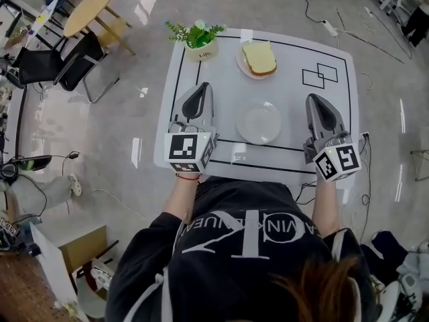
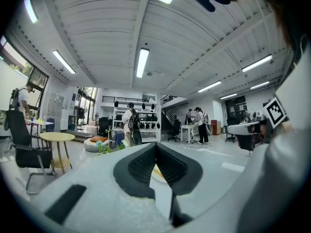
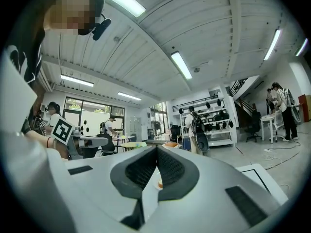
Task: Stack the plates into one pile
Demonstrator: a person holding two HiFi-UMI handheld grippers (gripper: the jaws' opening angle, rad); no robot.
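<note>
Looking at two round white plates, not yet piled, lying well apart on the white table (image 1: 224, 72).

Finding the empty plate (image 1: 259, 123) between the two pairs of jaws, back from their tips, to the right of the left pair and to the left of the right pair, touching neither. Noting its smooth, glossy face, its shallow raised rim and its bare centre.

Finding the second plate (image 1: 241, 66) well ahead of both pairs of tips, about midway between their lines. Seeing it carrying a thick square slice of pale yellow bread (image 1: 259, 58) with a browner crust, covering most of the dish.

Holding the left gripper (image 1: 200, 87) level over the table, its dark ribbed jaws pressing flat together, gripping nothing. Holding the right gripper (image 1: 315, 99) the same way, jaws meeting fully, nothing between them.

Spotting a small cream pot (image 1: 201, 51) straight ahead of the left jaws, just beside the second plate, holding green leafy sprigs (image 1: 196, 32).

Noting thin black lines framing the table top, and two overlapping outlined rectangles (image 1: 320, 76) ahead of the right jaws.
</note>
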